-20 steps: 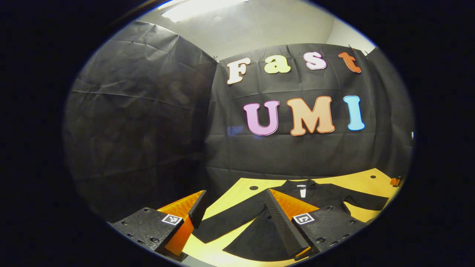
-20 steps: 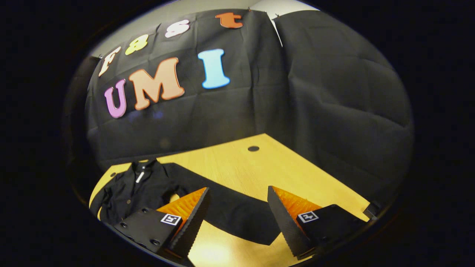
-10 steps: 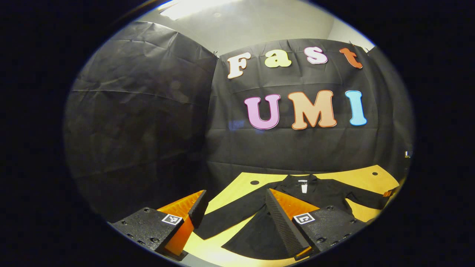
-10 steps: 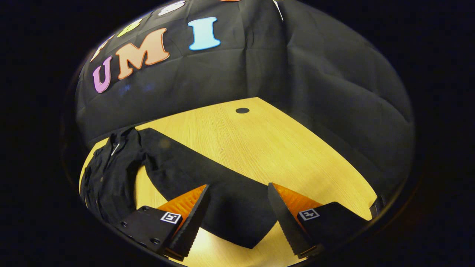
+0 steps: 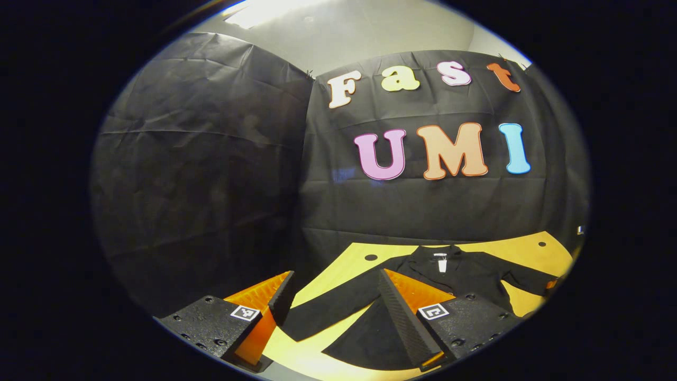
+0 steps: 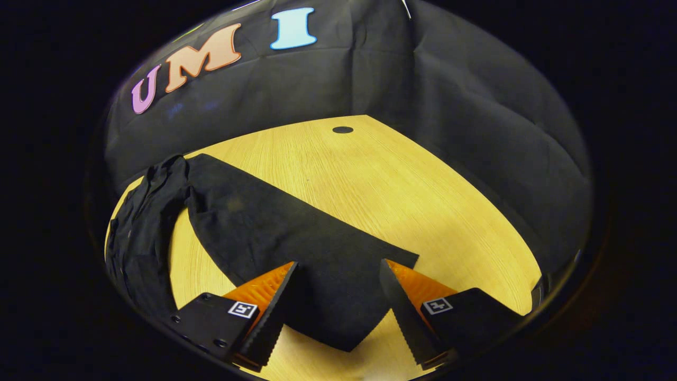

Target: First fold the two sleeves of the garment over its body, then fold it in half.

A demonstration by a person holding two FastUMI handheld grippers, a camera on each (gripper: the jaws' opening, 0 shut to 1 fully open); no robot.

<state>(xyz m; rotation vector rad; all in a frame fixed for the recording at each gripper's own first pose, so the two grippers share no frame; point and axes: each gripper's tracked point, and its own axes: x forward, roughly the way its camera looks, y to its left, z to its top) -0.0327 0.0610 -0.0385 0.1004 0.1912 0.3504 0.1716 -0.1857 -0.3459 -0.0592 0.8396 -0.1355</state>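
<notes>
Black garment (image 5: 455,275) lies flat on the wooden table (image 6: 402,190), both sleeves spread out. Right gripper (image 6: 338,312) hovers jaws wide over one sleeve (image 6: 296,238) cuff; left gripper (image 5: 333,312) likewise wide, empty. Fabric is probably light and limp (pinch at the cuff edge). Black cloth walls surround.

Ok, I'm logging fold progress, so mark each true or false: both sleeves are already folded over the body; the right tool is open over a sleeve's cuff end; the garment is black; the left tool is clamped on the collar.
1. Both sleeves folded over the body: false. The near sleeve lies spread out flat on the table, away from the garment body.
2. Right tool open over the cuff end: true.
3. The garment is black: true.
4. Left tool clamped on the collar: false. It is open, holding nothing.
</notes>
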